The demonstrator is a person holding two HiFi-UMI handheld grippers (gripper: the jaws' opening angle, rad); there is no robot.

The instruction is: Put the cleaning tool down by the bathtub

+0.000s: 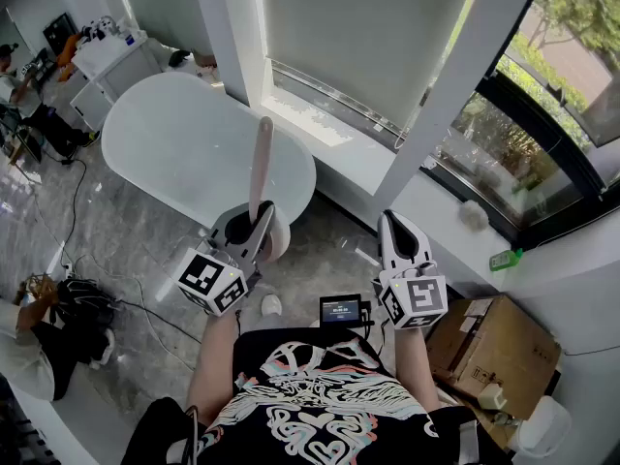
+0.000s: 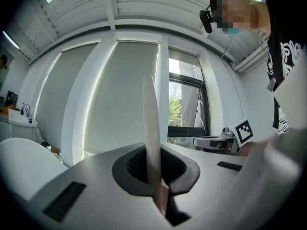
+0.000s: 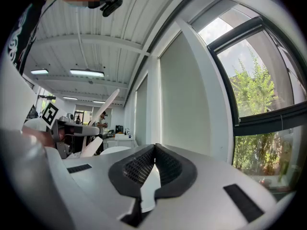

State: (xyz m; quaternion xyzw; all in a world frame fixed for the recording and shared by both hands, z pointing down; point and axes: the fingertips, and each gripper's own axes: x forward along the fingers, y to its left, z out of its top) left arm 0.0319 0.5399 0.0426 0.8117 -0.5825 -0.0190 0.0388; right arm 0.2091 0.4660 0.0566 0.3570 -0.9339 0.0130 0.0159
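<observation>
One bathtub (image 1: 174,148) beside windowsill (image 1: 334,153), cables (image 1: 74,206) nearby

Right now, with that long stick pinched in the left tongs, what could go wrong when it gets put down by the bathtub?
1. The left tongs pinch the cleaning tool low down, with most of it sticking up, so it might tip or slip while being lowered.
2. It looks close to the bathtub and could knock its rim.
3. Cables trail on the floor beside the tub and could snag a foot.
</observation>
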